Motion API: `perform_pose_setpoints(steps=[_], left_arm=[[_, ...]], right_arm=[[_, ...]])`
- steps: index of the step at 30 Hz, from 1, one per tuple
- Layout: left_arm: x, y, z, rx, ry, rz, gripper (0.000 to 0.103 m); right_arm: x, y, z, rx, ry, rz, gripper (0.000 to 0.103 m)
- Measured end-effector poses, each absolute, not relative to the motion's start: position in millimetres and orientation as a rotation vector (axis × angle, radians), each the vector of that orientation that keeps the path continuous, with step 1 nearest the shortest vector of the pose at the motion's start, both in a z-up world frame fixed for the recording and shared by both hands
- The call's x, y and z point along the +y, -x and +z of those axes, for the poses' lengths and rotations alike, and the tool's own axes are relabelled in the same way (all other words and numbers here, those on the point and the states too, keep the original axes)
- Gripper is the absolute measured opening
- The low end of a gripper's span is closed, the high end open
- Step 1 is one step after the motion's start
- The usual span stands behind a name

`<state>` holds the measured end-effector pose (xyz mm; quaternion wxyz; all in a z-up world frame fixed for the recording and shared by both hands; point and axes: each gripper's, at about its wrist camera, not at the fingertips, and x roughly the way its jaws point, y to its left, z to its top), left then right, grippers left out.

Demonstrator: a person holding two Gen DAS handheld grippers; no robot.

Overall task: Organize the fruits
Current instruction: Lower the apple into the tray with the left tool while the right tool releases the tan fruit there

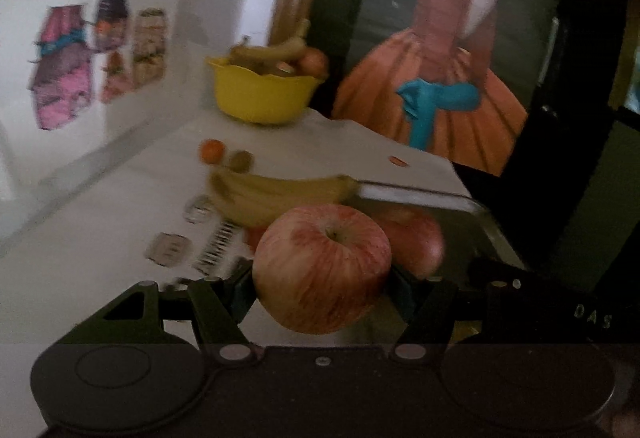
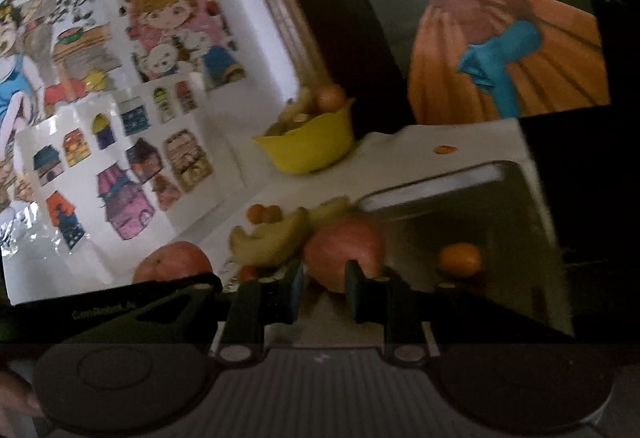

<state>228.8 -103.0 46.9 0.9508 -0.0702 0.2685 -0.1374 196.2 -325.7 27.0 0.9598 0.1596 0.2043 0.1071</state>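
A red-striped apple point(image 1: 322, 268) sat clamped in the left claw point(image 1: 323, 284) above the white desk point(image 1: 120, 222), with bananas point(image 1: 276, 194) and a yellow fruit bowl point(image 1: 262, 94) beyond, while the right claw point(image 2: 323, 284) was drawn narrow, holding nothing.

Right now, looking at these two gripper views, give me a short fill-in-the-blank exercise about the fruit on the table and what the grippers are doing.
1. The left gripper is clamped on a red-streaked ____.
2. The bowl holding fruit at the back of the table is coloured ____.
3. The right gripper holds ____ between its fingers.
4. The small orange fruit sits inside the metal ____.

Missing words: apple; yellow; nothing; tray
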Motion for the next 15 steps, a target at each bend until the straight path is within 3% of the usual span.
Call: perform_pose_setpoints(steps=[15], left_arm=[[-151.2,-227.7,21.5,0.584,0.091,-0.405,0.069]], right_arm=[[-361.8,-171.9,7.5,0.409,-0.373,0.084,0.054]])
